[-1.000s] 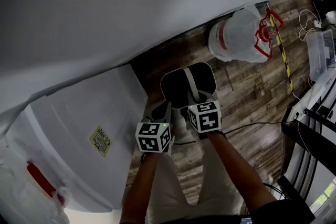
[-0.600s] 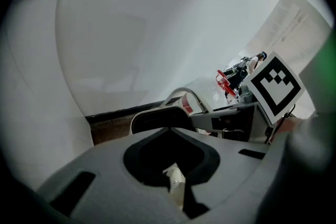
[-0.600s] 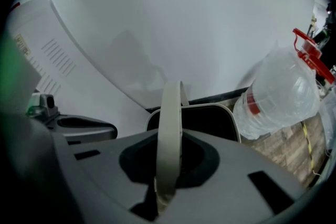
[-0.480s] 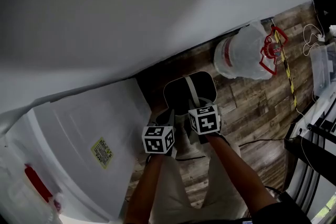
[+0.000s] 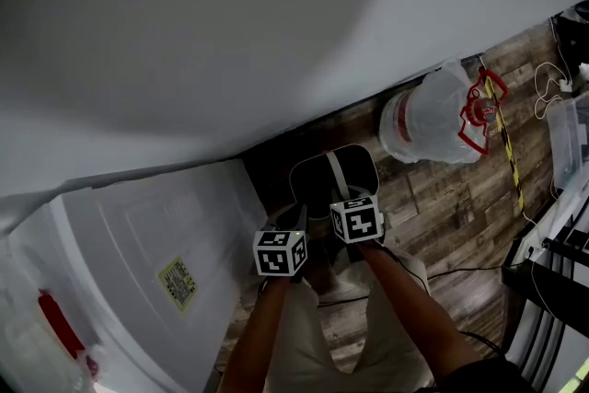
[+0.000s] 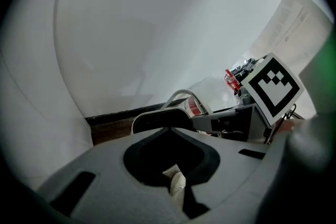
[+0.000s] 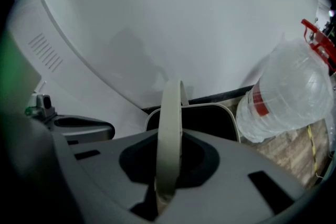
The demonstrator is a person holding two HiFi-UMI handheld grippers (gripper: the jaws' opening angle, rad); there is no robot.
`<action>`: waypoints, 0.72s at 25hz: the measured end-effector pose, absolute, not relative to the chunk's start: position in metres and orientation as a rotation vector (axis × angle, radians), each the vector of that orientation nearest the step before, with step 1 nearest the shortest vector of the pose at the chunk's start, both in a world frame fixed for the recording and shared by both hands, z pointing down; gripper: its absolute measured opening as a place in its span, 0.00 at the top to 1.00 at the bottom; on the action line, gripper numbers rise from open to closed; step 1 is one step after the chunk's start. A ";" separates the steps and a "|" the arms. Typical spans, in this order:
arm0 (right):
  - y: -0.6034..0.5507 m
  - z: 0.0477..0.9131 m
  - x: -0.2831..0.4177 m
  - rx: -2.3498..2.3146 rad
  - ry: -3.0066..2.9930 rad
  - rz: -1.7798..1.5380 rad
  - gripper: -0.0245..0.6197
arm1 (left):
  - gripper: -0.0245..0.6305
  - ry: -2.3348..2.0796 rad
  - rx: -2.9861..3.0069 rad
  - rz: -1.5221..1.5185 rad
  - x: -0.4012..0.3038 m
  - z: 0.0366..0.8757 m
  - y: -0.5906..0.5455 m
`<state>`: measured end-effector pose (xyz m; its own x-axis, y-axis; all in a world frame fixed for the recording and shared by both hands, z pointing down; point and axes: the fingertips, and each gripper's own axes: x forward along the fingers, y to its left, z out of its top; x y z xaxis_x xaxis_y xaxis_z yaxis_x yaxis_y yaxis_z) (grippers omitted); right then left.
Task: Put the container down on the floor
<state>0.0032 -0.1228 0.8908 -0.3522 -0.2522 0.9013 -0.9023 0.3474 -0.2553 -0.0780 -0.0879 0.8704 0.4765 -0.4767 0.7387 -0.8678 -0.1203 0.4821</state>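
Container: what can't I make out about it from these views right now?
- Underside of the dark container with the pale strap handle, and any gap to the wood floor: head view, hidden by its own body.
- Its inside: too dark in every view.
- The pale scrap in the left hand-held gripper: left gripper view, jaws cover the rest.

surface: wood-plank floor | on it: clear water jug, yellow-black strip

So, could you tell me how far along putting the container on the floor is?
Done: the container is picked up, its handle clamped in the right gripper. In hand: it hangs low by the wall, seemingly just above the floor; the left gripper pinches something pale. Left: rest it on the floor and release.
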 end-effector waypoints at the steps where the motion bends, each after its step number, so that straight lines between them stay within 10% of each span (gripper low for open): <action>1: -0.123 0.894 0.003 1.019 -1.810 1.023 0.91 | 0.94 -1.145 1.762 0.514 -0.078 0.873 -0.089; 18: -0.153 0.938 0.008 1.023 -1.829 0.988 0.91 | 0.94 -1.185 1.756 0.520 -0.081 0.913 -0.116</action>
